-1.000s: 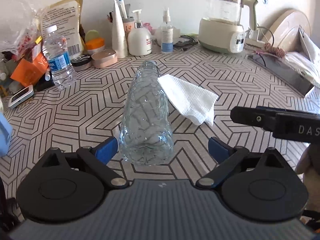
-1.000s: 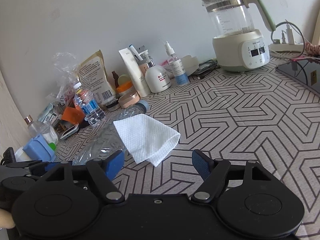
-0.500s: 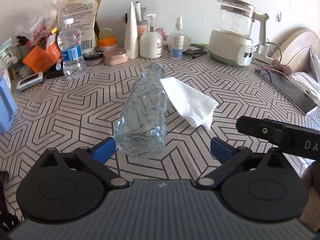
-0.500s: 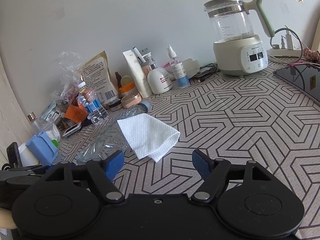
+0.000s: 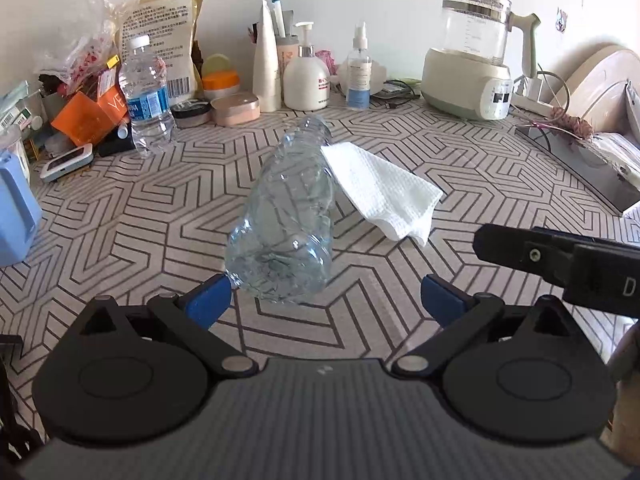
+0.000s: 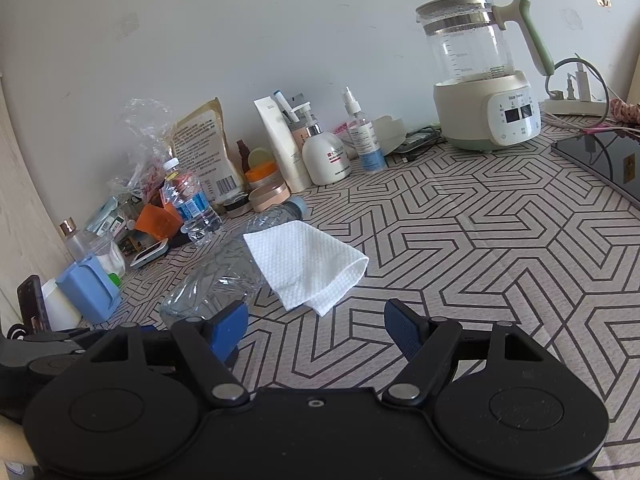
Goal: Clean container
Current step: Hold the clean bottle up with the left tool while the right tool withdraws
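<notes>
A clear, empty plastic bottle [image 5: 286,216] lies on its side on the patterned tabletop [image 5: 120,216], base toward me and neck pointing away. A folded white paper towel [image 5: 380,196] rests against its neck end and spreads onto the table to the right. My left gripper [image 5: 324,300] is open wide just short of the bottle's base, and the left fingertip [image 5: 210,300] sits close beside that base. My right gripper [image 6: 316,324] is open and holds nothing, just in front of the paper towel [image 6: 308,264]. The bottle [image 6: 216,280] is to its left.
Along the far wall stand a glass kettle [image 5: 472,52], a pump bottle [image 5: 306,80], a spray bottle [image 5: 358,72] and a labelled water bottle [image 5: 146,96]. A blue box [image 5: 14,216] sits at the left, and a dark tablet [image 5: 576,164] at the right.
My left jaws have spread a little wider around the bottle's base. The left view has tilted, so the bottle now lies more slanted in it. The right gripper has kept its opening.
</notes>
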A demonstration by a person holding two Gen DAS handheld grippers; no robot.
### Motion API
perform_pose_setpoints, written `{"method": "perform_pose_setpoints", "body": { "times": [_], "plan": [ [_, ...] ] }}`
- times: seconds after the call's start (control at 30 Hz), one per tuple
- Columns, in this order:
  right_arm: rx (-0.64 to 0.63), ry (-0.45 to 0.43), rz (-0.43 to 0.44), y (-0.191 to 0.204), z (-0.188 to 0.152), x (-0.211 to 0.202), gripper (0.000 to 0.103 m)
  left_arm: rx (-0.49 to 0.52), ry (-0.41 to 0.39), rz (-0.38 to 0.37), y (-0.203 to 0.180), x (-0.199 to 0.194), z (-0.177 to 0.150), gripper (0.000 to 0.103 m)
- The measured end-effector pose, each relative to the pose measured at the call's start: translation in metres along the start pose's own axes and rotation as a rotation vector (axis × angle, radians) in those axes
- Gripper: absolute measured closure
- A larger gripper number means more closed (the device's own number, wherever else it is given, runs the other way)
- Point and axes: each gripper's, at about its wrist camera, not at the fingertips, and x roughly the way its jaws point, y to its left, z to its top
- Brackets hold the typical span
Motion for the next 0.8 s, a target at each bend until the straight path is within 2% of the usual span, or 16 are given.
{"method": "perform_pose_setpoints", "body": {
  "times": [0.13, 0.33, 0.8],
  "plan": [
    [0.002, -0.008, 0.017, 0.001, -0.002, -0.002, 0.023, -0.006, 0.026, -0.032, -0.004, 0.002, -0.003, 0.0],
    [0.006, -0.007, 0.031, -0.001, -0.003, -0.004, 0.023, 0.012, 0.015, -0.002, -0.012, 0.001, -0.004, 0.0],
    [0.014, -0.008, 0.027, -0.001, -0.007, -0.007, 0.023, 0.043, 0.017, 0.005, -0.014, -0.005, -0.006, 0.0]
  ]
}}
